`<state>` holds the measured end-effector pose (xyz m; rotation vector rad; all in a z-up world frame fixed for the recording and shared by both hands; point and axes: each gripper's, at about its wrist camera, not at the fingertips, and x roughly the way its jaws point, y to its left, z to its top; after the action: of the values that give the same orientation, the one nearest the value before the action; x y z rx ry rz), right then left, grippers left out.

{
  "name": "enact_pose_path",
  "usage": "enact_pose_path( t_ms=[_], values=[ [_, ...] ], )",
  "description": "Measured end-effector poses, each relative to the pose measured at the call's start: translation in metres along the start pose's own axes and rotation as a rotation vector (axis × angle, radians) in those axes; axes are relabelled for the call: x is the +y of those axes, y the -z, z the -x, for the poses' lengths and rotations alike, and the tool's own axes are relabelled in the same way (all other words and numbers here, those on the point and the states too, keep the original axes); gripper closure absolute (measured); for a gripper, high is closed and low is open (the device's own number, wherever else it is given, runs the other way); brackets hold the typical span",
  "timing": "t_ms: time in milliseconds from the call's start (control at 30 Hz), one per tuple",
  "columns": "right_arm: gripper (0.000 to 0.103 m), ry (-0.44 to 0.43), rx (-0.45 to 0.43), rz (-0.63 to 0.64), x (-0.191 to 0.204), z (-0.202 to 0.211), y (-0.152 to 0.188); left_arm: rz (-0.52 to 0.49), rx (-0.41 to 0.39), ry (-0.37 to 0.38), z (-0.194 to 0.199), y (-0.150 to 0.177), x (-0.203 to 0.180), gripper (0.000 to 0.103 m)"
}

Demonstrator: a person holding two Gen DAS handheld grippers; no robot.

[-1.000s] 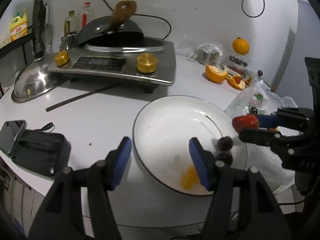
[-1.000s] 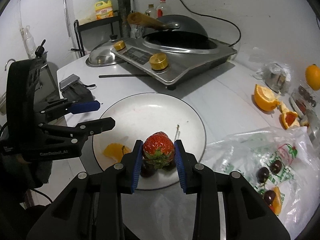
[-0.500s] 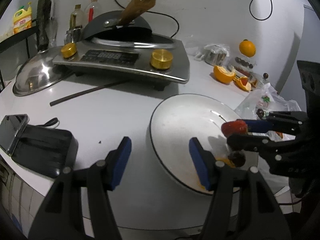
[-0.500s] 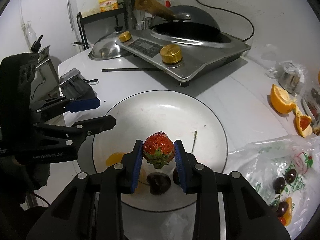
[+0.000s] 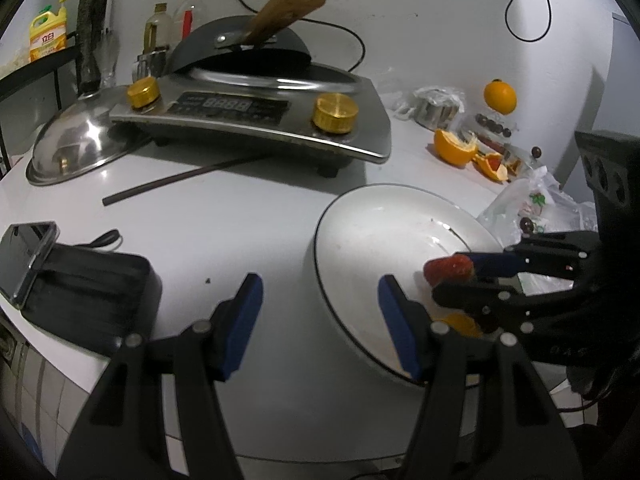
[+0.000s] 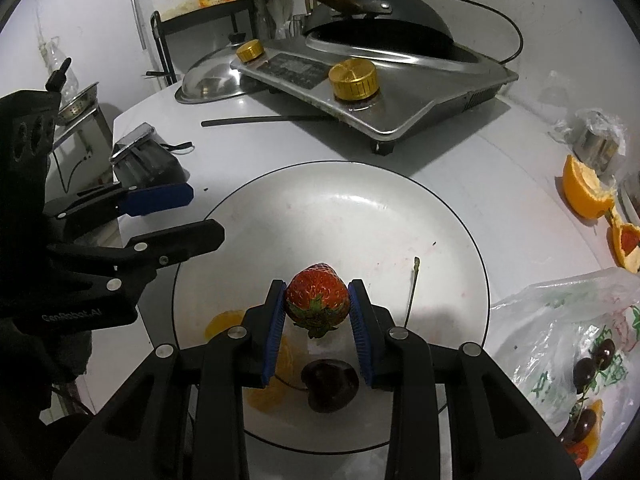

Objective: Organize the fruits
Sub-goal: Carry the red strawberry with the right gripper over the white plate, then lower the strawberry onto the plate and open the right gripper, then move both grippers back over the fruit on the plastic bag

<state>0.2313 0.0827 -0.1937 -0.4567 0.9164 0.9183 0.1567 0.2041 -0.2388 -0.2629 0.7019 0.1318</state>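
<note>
Red and seeded, the ripe strawberry with its green leafy cap (image 6: 318, 300) is pinched between the 2 blue pads of the right gripper (image 6: 318, 312), held just above the round white plate with a thin dark rim (image 6: 400, 208). Under the gripper, on the plate, lie a dark glossy cherry (image 6: 329, 385) and some orange segments (image 6: 272, 376) — the strawberry looks about to join them.

The left gripper (image 5: 320, 312) hangs with its jaws spread and nothing between them, one blue pad over the plate's near rim, the other over the white tabletop (image 5: 240, 220).

Risks, as I judge them: the berry is soft, so a tighter squeeze could bruise or split it. Released while above the plate, it may roll on the smooth glaze toward the rim or knock the cherry. The 2 grippers sit near each other over the same plate — a careless swing could bump the plate or make them collide.
</note>
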Motion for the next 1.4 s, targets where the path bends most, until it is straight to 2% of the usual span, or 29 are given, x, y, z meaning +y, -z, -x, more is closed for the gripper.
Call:
enact_pose_path(
  t_ms=[233, 267, 300, 367, 1167, 1300, 1400],
  values=[
    [0.069, 0.009, 0.012, 0.009, 0.003, 0.000, 0.002, -0.010, -0.011, -0.001, 0.007, 0.000, -0.004, 0.041],
    [0.068, 0.007, 0.008, 0.008, 0.003, 0.002, 0.003, -0.012, -0.013, -0.001, 0.008, 0.000, -0.005, 0.041],
    [0.062, 0.005, 0.003, 0.006, 0.003, 0.004, 0.003, -0.014, -0.014, -0.001, 0.010, 0.000, -0.006, 0.041],
    [0.060, 0.003, -0.005, 0.001, 0.002, 0.007, 0.003, -0.018, -0.018, -0.003, 0.013, 0.000, -0.009, 0.041],
    [0.059, 0.066, -0.111, -0.068, -0.023, 0.074, 0.033, -0.104, -0.046, 0.027, 0.035, -0.003, -0.070, 0.041],
    [0.059, 0.075, -0.127, -0.087, -0.032, 0.085, 0.042, -0.126, -0.045, 0.034, 0.038, -0.003, -0.083, 0.034],
    [0.059, 0.082, -0.138, -0.102, -0.038, 0.092, 0.048, -0.148, -0.047, 0.042, 0.039, -0.004, -0.095, 0.034]
  ],
)
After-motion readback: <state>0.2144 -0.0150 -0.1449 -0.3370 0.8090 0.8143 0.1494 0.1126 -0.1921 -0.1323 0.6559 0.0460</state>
